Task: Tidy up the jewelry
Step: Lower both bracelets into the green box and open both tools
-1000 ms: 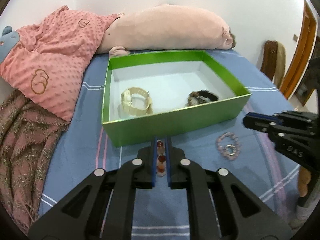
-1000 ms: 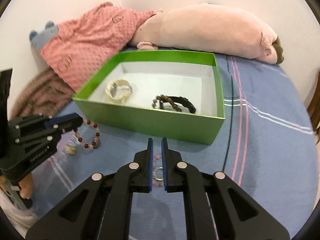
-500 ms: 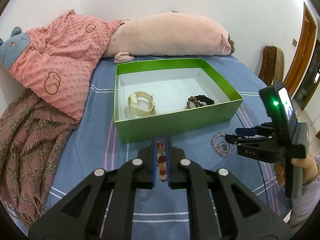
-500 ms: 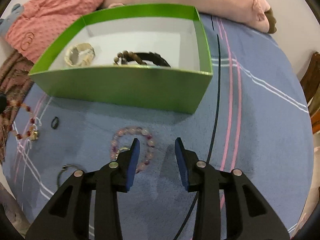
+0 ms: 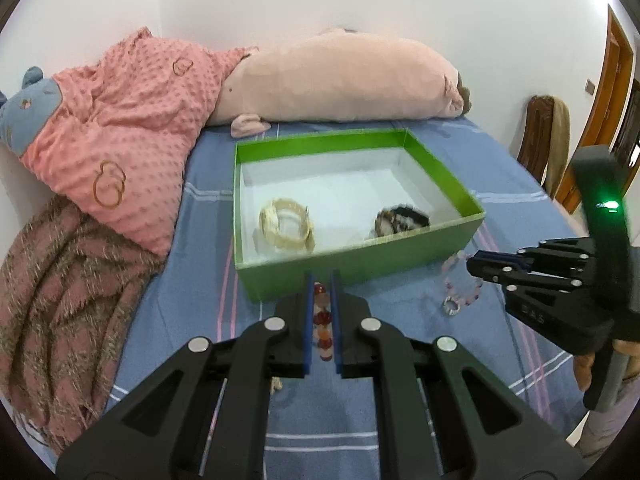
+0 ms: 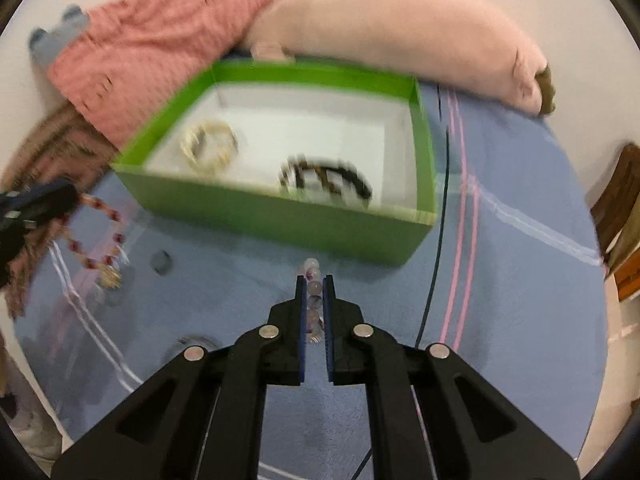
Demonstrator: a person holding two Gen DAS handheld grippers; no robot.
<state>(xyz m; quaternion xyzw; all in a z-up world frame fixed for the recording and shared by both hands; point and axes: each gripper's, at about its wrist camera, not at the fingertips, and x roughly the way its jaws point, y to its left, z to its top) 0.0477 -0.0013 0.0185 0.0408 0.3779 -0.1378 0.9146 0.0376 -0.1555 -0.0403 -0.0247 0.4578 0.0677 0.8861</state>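
A green box (image 5: pixel 360 268) (image 6: pixel 280 216) with a white floor sits on the blue bed sheet. It holds a cream bracelet (image 5: pixel 286 228) (image 6: pixel 210 146) and a dark beaded bracelet (image 5: pixel 402 218) (image 6: pixel 326 180). My left gripper (image 5: pixel 322 280) is shut on a red and orange bead bracelet (image 5: pixel 323 322), held above the sheet in front of the box; the bracelet also hangs in the right wrist view (image 6: pixel 96 236). My right gripper (image 6: pixel 314 280) is shut on a pale pink bead bracelet (image 6: pixel 314 300), which dangles from it in the left wrist view (image 5: pixel 460 288).
A long pink plush (image 5: pixel 340 80) and a pink dotted pillow (image 5: pixel 120 140) lie behind the box. A brown fringed blanket (image 5: pixel 48 288) lies at the left. A small dark ring (image 6: pixel 162 260) and a metal ring (image 6: pixel 192 344) lie on the sheet. A wooden chair (image 5: pixel 544 140) stands at the right.
My right gripper has closed on the pale pink bracelet and lifted it off the sheet. My left gripper has kept its hold on the red bead bracelet and risen a little.
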